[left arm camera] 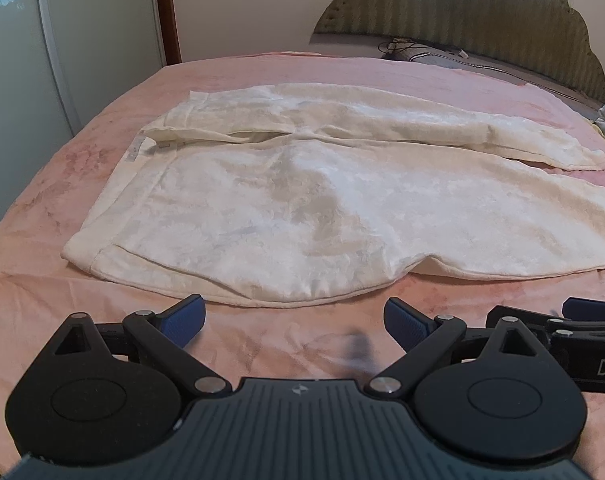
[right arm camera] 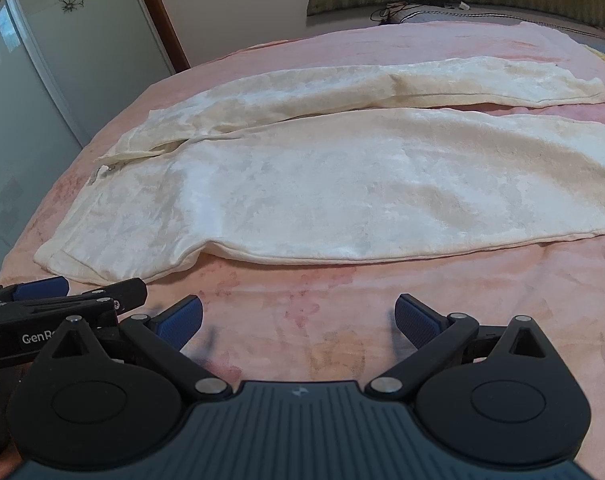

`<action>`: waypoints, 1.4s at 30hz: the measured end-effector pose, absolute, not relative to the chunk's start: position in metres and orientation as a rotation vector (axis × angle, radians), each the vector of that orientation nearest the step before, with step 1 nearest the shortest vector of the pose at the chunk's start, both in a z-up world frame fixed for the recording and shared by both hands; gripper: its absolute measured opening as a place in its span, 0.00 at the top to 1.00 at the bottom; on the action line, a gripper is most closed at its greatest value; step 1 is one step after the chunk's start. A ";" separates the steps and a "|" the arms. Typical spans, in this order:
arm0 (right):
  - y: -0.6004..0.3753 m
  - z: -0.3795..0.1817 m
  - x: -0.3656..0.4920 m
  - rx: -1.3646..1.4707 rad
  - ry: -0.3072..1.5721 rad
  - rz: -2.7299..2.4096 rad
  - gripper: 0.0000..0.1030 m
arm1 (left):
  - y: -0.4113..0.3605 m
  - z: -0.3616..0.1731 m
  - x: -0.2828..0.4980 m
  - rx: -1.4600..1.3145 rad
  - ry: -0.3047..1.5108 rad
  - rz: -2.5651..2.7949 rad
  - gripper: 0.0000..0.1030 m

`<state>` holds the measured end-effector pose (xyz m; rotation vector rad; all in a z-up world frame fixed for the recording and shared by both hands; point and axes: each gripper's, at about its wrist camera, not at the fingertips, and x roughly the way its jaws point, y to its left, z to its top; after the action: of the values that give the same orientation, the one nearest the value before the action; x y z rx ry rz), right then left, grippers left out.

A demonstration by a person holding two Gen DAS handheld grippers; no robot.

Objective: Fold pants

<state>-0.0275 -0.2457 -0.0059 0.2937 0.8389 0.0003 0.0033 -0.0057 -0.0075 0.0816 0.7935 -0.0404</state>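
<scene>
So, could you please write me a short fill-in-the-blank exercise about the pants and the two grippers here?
1. The cream pants lie spread flat on a ____ blanket.
2. The left gripper is ____, holding nothing.
3. The right gripper is ____ too, short of the near leg's edge.
4. The waistband lies toward the ____ side of both views.

Missing words: pink; open; open; left
</scene>
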 end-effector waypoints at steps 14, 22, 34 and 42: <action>-0.241 -0.005 -0.027 0.253 0.834 0.019 0.00 | -0.009 -0.012 0.005 0.106 0.817 -0.032 0.05; -0.242 -0.006 -0.025 0.242 0.837 0.043 0.00 | -0.003 -0.012 0.009 0.056 0.831 -0.041 0.05; -0.261 0.046 0.018 0.117 0.573 0.267 0.00 | 0.029 0.007 0.043 -0.035 0.807 -0.047 0.05; -0.258 0.051 0.166 -0.041 0.608 0.435 0.00 | 0.048 0.013 0.086 0.069 0.772 0.051 0.05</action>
<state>0.1665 -0.2580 0.0509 -0.0415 0.6076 0.4351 0.0863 0.0484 0.0134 0.0690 0.7722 0.0513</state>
